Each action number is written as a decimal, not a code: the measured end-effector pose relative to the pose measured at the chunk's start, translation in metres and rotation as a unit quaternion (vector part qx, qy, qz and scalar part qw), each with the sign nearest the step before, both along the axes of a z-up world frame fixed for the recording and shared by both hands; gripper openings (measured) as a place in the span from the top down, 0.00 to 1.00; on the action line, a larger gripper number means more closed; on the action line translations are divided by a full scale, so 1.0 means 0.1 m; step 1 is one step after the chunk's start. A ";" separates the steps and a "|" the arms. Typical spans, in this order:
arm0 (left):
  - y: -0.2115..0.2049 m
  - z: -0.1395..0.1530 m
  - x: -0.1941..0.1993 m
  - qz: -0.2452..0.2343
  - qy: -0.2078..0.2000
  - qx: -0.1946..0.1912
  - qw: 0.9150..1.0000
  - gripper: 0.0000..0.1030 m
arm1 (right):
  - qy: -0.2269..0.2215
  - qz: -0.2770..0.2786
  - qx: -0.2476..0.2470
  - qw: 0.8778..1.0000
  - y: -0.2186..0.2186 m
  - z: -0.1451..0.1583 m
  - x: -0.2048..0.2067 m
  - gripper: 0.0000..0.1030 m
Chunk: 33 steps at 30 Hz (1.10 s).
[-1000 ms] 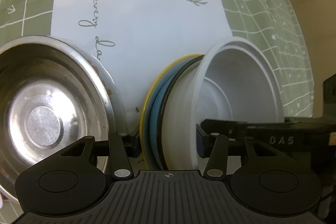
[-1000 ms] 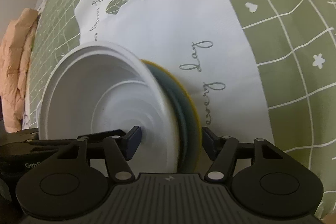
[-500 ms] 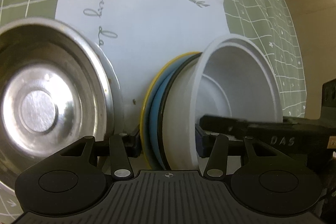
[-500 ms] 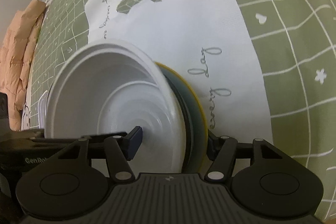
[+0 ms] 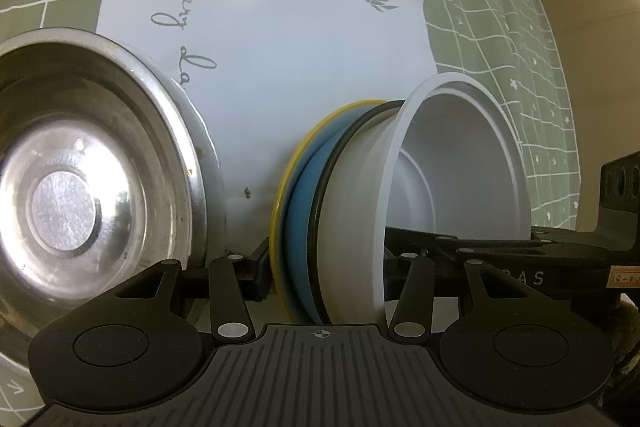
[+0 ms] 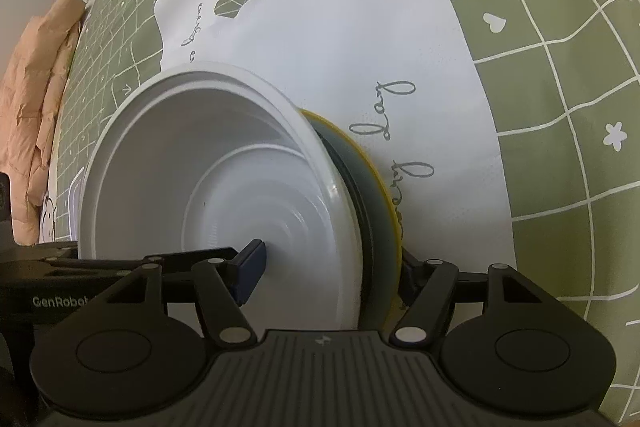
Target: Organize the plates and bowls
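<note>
Tools on the stacked dishes: your left tool (image 5: 326,265) clamps the stack.
Your right tool (image 6: 328,269) has just been opening; white bowl (image 6: 224,187) and plates (image 6: 380,211) sit between its fingers.

Matte black plastic left gripper (image 5: 324,263) showing ribbed grey base, round pivot discs, silver screw heads, white crosshair mark, matching black right gripper (image 6: 330,267) bearing dark blue finger pad (image 6: 250,269), white "GenRobot" lettering
</note>
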<state>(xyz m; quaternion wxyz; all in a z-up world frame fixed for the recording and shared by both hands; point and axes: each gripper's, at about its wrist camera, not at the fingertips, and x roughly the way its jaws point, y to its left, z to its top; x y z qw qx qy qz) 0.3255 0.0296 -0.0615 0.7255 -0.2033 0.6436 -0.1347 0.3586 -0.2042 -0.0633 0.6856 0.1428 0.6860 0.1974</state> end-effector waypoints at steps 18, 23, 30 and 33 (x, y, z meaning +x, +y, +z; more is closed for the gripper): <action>0.01 0.01 0.02 -0.004 0.000 -0.004 1.000 0.50 | 0.013 -0.001 0.007 1.000 0.01 0.03 -0.03 0.38; 0.01 0.02 0.01 -0.002 -0.002 -0.005 1.000 0.50 | 0.013 0.001 0.008 1.000 0.01 0.03 -0.03 0.38; 0.07 0.09 -0.03 0.003 -0.012 -0.012 1.000 0.50 | 0.007 0.005 0.003 1.000 0.05 0.12 -0.02 0.39; 0.14 0.16 -0.06 0.010 -0.022 -0.017 1.000 0.50 | -0.003 0.021 -0.002 1.000 0.10 0.24 0.00 0.40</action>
